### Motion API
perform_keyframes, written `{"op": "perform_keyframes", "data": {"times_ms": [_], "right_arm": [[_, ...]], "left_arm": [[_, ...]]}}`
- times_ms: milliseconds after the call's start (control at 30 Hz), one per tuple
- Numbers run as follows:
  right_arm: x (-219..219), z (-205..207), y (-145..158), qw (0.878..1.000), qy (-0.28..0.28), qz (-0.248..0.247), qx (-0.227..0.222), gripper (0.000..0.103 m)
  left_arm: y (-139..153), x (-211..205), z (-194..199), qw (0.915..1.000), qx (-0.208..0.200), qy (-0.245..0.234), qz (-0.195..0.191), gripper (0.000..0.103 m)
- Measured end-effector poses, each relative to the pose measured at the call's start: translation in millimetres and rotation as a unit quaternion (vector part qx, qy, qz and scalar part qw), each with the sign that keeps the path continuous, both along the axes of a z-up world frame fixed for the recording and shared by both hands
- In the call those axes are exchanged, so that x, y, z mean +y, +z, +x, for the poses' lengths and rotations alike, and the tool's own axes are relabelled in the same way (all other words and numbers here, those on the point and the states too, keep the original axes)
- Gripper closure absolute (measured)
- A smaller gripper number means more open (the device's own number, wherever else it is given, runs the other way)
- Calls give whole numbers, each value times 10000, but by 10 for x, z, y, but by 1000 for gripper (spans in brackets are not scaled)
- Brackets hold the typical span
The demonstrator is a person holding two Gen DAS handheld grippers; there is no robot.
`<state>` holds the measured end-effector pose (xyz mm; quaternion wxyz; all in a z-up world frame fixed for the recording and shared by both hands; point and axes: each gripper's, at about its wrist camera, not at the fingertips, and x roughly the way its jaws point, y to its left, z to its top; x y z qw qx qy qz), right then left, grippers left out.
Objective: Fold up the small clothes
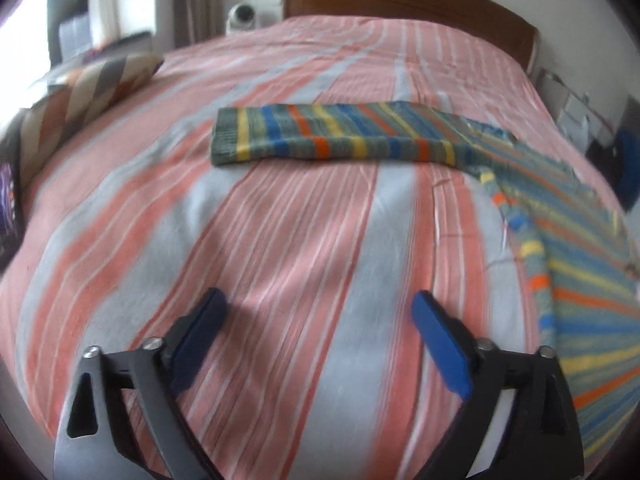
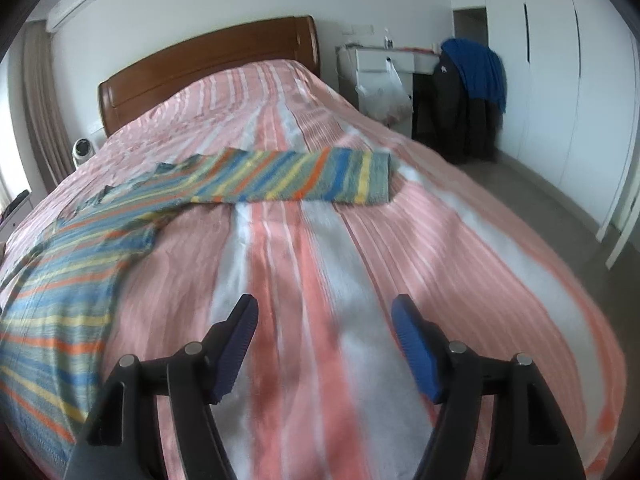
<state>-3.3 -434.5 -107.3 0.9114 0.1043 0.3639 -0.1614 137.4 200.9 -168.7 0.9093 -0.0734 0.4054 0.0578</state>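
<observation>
Jaws on both sides stand apart with nothing between them: the left gripper (image 1: 320, 320) is spread wide over bare bedspread, and the right gripper (image 2: 324, 324) is parted a little less, also empty. I see no cloth touching either pair of pads.

What I am working on is the striped knit sweater (image 1: 580, 280), laid flat on the bed (image 1: 260, 260). From my left jaws the body of it lies off to the right and close, running past the right-hand pad's side toward the lower edge of the view. From my right jaws the same body lies off to the left and near. So the garment sits between my two hands, and neither is over it.

One sleeve (image 1: 332, 136) stretches out across the bed ahead of both hands, its long axis running crosswise to the way my jaws point, with the cuff end at the left in the left wrist view and at the right (image 2: 376, 178) in the right wrist view. I judge the left hand nearer the body hem, though both views are blurred.

Its knit looks soft and ribbed, banded in blue, yellow, orange and grey-green; I expect it to drape and slump when lifted. Underneath, the bedspread is pink and pale grey in long stripes, lightly creased. A wooden headboard (image 2: 208, 64) closes the far end.
</observation>
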Motion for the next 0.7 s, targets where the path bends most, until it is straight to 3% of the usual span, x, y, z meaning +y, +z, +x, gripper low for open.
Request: {"op": "perform_keyframes", "data": {"times_ms": [233,700], "right_arm": [[16,100,-226,9996,27,-97,269,23],[46,105,-284,9992,34,-275,276,22]], "left_arm": [[-54,-54,23,9999,-44,-18,145,0],[-71,-82,0,9996,-83,3,273,0]]}}
